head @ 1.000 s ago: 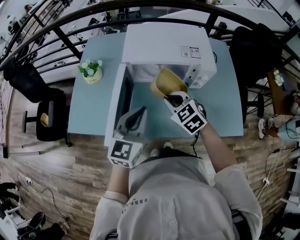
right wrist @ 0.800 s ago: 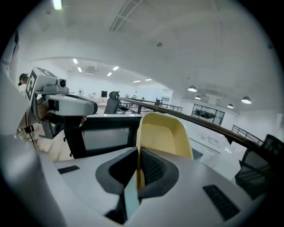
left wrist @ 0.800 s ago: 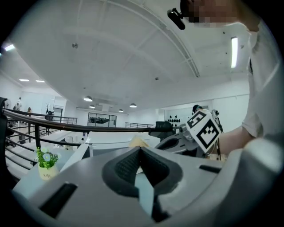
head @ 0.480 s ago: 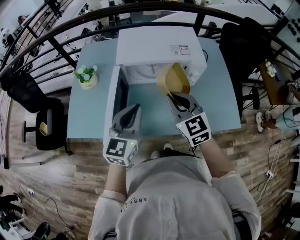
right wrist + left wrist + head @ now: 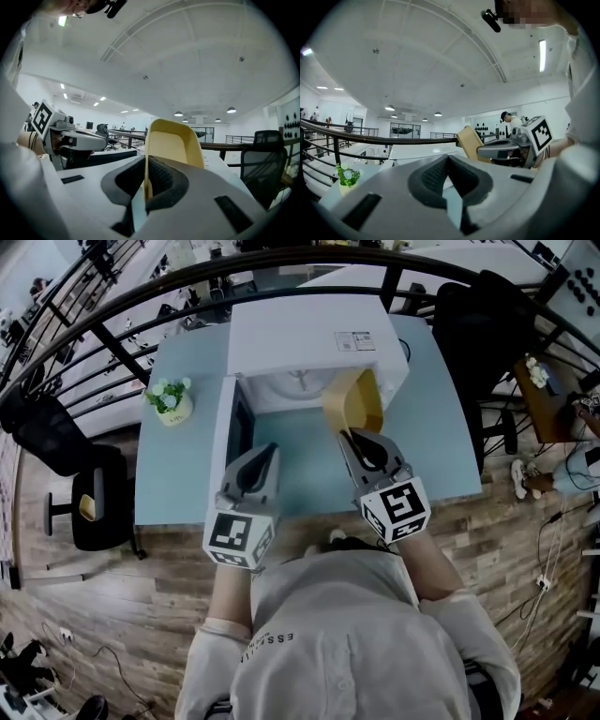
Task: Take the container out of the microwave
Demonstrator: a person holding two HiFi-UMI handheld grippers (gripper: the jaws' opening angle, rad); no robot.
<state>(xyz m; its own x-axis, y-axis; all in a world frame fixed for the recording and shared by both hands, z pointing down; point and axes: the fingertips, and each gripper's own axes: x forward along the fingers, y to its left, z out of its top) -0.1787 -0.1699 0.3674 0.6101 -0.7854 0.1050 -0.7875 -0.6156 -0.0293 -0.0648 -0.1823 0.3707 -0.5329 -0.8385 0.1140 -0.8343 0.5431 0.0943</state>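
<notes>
Container [image 5: 354,401]: yellow, thin-walled, open tub. Located at the right end of the microwave [image 5: 305,334] front, just before its open mouth. Tipped up on edge. Carried in the air, not resting on the bench [image 5: 178,474].

Right tool [image 5: 349,434]: clamped on the container's near wall. In the right gripper view both dark pads pinch the yellow wall edge-on, with no gap showing. The tool points toward the microwave, close to level.

Left tool [image 5: 270,450]: jaws together, nothing between them. It hangs over the bench in front of the microwave, near the open door [image 5: 225,451]. It is apart from the container and from the right tool.

Microwave: white box at the back of the bench. The door is swung out toward the person from the microwave's left side. A pale cavity shows beside the container.

Flower pot [image 5: 170,401]: small, with green leaves and pale blooms. It stands on the bench left of the microwave, beyond the door.

Black chair [image 5: 66,418]: on the wood floor, farther left of the microwave, off the bench. A second dark chair [image 5: 478,324] stands to the microwave's right.

Person: pale shirt, both arms reaching toward the microwave.
</notes>
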